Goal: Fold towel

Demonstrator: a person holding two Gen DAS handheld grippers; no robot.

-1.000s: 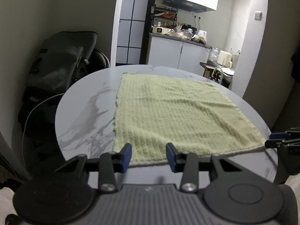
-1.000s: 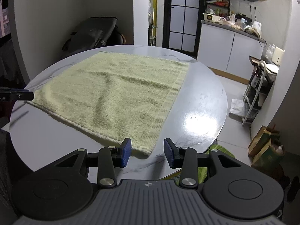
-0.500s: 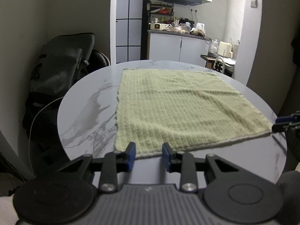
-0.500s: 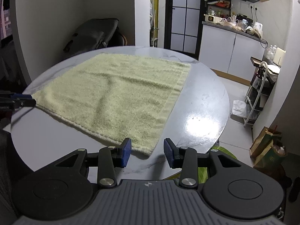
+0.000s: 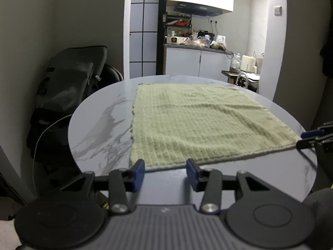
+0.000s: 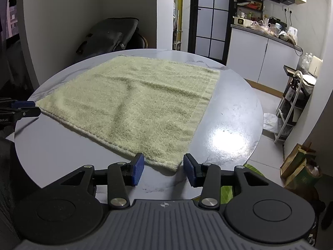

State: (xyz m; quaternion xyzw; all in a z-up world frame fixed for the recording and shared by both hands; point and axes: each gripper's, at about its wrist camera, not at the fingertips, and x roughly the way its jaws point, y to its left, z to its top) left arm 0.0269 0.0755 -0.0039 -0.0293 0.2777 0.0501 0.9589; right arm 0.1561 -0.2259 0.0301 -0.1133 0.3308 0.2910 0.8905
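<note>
Hovering at the towel (image 5: 199, 123) near corners, left gripper (image 5: 165, 171) just opening, right gripper (image 6: 163, 166) parted, both empty.

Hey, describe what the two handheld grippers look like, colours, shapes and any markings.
The left gripper and the right gripper match: black linkage arms with silver pivot bolts, blue rectangular pads on the jaws, a ribbed dark grey body with a small white logo, and a round black disc on each side. From the right view, white lettering shows on the left gripper's side.

The round grey marble table (image 5: 100, 125) and flat pale-green towel (image 5: 195, 123) are being viewed closely by both wrist cameras from neighbouring near-edge corners, facing the kitchen.
</note>
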